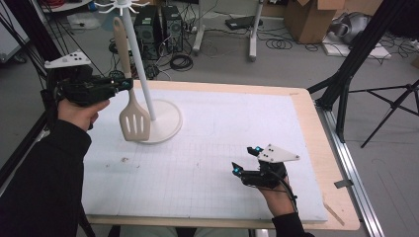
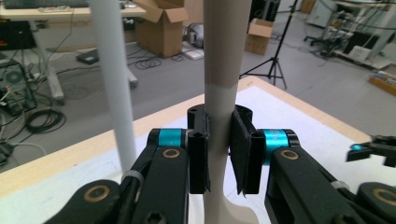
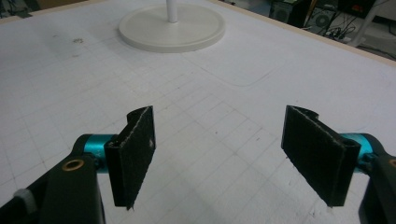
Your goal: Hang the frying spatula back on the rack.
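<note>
Left gripper (image 1: 129, 84), upper left of frame, clamping beige slotted spatula (image 1: 133, 121) by its handle, holding it upright beside white stand (image 1: 165, 121). Right gripper (image 1: 245, 159), lower right, resting released, jaws apart over white table (image 1: 207, 148).

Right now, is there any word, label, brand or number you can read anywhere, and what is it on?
None can be read.
Spatula, stand and white mat: bare, the mat carrying only faint grid lines.
Cardboard boxes on the floor behind: any print is too blurred to read.
</note>
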`<state>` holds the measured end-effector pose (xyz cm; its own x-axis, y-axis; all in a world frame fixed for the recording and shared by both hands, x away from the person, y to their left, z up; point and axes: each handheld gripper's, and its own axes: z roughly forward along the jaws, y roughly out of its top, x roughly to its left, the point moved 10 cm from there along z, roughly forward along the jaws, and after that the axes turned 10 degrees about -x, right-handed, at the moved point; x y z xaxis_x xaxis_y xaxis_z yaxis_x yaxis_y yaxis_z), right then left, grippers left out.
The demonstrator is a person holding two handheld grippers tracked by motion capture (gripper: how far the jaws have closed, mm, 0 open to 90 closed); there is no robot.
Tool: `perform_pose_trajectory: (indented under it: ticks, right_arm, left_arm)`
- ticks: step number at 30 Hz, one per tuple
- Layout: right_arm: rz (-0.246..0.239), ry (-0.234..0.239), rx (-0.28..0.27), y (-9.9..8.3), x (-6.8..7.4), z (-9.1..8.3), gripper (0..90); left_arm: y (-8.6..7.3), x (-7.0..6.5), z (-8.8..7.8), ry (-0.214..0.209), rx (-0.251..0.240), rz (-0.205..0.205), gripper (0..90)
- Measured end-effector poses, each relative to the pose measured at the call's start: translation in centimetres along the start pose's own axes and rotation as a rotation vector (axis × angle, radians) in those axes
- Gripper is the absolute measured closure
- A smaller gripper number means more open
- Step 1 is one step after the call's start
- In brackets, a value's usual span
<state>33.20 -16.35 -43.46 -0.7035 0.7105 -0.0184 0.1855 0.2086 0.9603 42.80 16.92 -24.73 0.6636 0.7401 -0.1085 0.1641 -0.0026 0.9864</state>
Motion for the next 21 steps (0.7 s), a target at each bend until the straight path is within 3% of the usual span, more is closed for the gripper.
perform_pose_trajectory:
  ticks: [8,16,21]
  right_arm:
    - [0.001,0.003,0.004,-0.1,0.0,0.0,25.2]
    - [-0.004,0.006,0.004,-0.1,-0.1,0.0,25.2]
    - [0.006,0.010,0.008,-0.2,0.1,-0.1,25.2]
  left_arm:
    - [0.6,0.8,0.6,0.030,0.016,0.003,77.6]
    - [0.9,0.8,1.0,0.029,0.038,0.020,77.6]
    - [1.0,1.2,1.4,0.043,0.049,-0.007,77.6]
